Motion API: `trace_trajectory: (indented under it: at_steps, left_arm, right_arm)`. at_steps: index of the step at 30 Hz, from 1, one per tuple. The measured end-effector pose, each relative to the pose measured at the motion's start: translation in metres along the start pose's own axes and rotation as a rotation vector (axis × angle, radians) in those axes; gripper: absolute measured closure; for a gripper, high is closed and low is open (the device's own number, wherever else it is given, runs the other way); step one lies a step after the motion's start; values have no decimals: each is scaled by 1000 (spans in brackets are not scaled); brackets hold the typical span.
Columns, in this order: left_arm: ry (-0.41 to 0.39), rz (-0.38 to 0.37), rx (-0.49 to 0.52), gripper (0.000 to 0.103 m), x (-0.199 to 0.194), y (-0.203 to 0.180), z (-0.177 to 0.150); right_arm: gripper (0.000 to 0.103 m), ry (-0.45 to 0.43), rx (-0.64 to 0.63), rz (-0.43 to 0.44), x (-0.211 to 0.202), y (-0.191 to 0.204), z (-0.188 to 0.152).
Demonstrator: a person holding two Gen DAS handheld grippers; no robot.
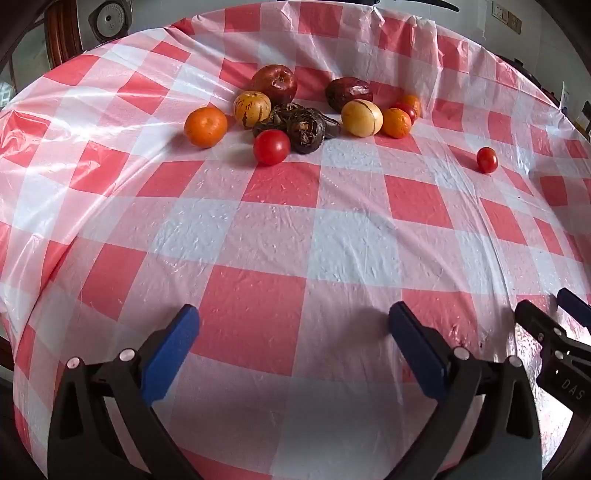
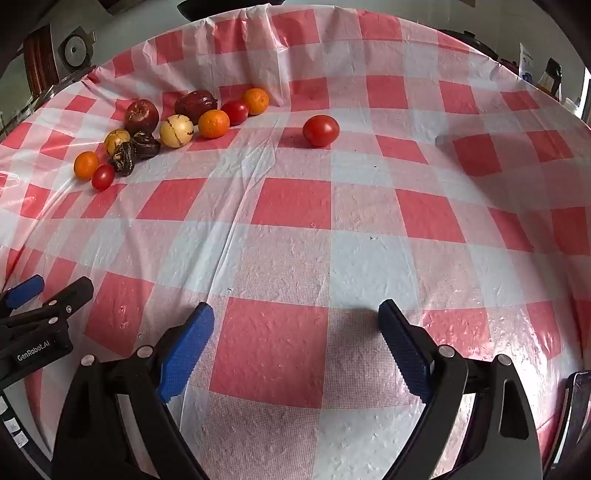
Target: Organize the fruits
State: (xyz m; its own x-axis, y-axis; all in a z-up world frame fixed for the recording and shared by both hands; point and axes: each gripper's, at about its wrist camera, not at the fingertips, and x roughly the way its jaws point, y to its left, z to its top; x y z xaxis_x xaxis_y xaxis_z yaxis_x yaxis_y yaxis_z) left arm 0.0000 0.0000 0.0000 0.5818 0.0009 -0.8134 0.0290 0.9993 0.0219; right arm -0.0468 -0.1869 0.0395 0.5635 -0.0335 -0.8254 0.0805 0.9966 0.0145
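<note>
A cluster of fruit lies at the far middle of the checked tablecloth (image 1: 295, 229): an orange (image 1: 205, 126), a striped yellow melon (image 1: 252, 108), a red apple (image 1: 275, 84), dark water chestnuts (image 1: 299, 127), a tomato (image 1: 271, 146), a dark red fruit (image 1: 348, 93), a pale yellow fruit (image 1: 361, 118) and more oranges (image 1: 396, 122). One tomato (image 2: 320, 130) sits alone to the right of them. My left gripper (image 1: 293, 314) and right gripper (image 2: 295, 312) both hover open over the near cloth, far from the fruit, with nothing between the blue pads (image 2: 184, 354).
Each gripper shows at the edge of the other's view, the right gripper (image 1: 550, 304) and the left gripper (image 2: 51, 290). A round appliance (image 1: 109, 16) stands behind the table at the back left. Bottles (image 2: 552, 75) stand beyond the right edge.
</note>
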Motion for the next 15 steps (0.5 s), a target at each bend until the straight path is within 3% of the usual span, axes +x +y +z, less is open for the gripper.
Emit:
trace_trajectory:
  at_steps: [15]
  left_arm:
    - [0, 0, 0, 1, 0, 0, 0]
  right_arm:
    - [15, 0, 3, 4, 0, 0, 0]
